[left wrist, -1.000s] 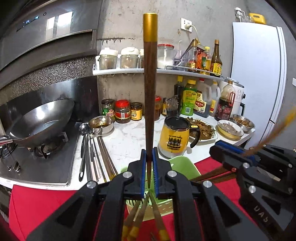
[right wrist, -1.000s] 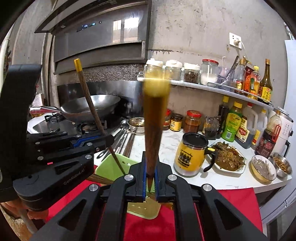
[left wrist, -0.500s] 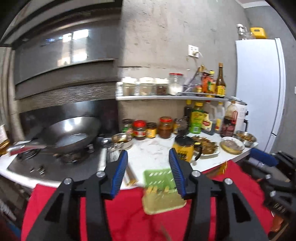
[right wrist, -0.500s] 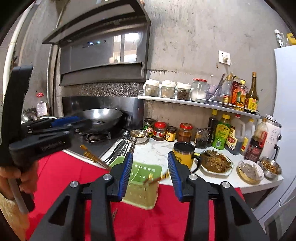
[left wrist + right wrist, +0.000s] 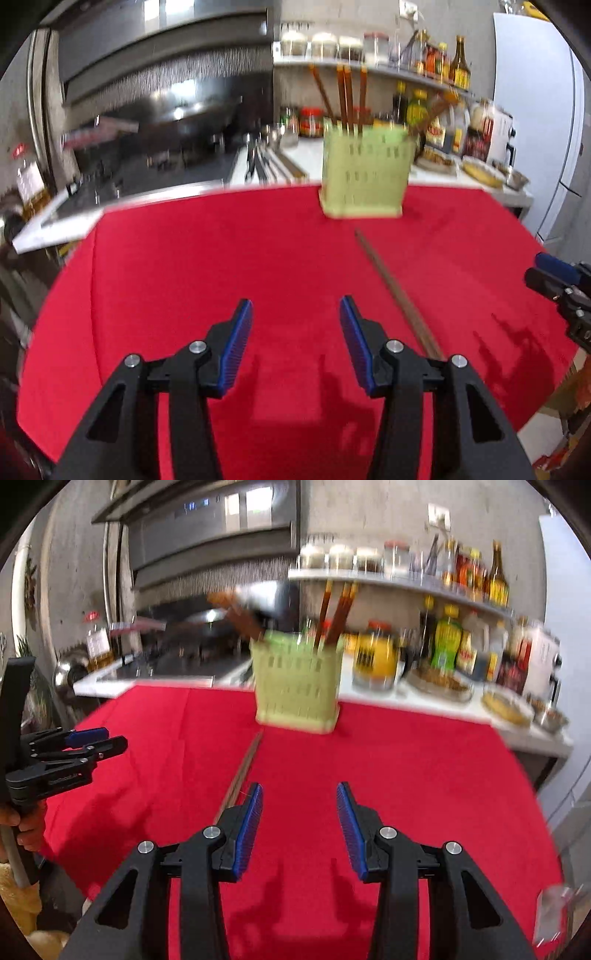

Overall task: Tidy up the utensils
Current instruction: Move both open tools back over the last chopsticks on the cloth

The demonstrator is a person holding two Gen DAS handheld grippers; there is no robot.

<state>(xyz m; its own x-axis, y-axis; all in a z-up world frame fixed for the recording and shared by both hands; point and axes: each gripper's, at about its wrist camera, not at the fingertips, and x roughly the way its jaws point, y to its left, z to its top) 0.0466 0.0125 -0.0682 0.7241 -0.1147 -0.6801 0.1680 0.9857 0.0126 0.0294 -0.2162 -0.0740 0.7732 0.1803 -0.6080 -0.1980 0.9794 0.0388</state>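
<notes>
left gripper (image 5: 295,343) sits at bottom centre of its own view, blue-padded fingers (image 5: 238,343) spread wide, nothing between them, only red cloth (image 5: 221,258) under the gap. it also shows at the left edge of the right wrist view (image 5: 107,740), seen side-on, held by a hand (image 5: 22,827).

right gripper (image 5: 300,827) at bottom centre of its view, fingers (image 5: 249,827) also wide apart and holding nothing. its tip pokes in at the right edge of the left wrist view (image 5: 546,269).

green slotted utensil holder (image 5: 365,170) stands upright at upper centre of the left view, on the far edge of the red cloth just in front of the white counter (image 5: 306,158); blurred. several brown chopsticks (image 5: 345,96) stick up out of it, some leaning toward the sides. same holder in the right view (image 5: 299,683), upper centre.

one loose chopstick (image 5: 395,291) lies flat on the cloth, running diagonally from near the holder base down toward the right finger of the left gripper, its lower end hidden behind that finger. in the right view it (image 5: 243,768) runs from the holder base down to the left finger.

background: wok (image 5: 207,622) on the stove at upper left, yellow mug (image 5: 373,659) right of the holder, bottles (image 5: 448,642) and jars along the shelf (image 5: 388,578), fridge (image 5: 535,110) at right edge.
</notes>
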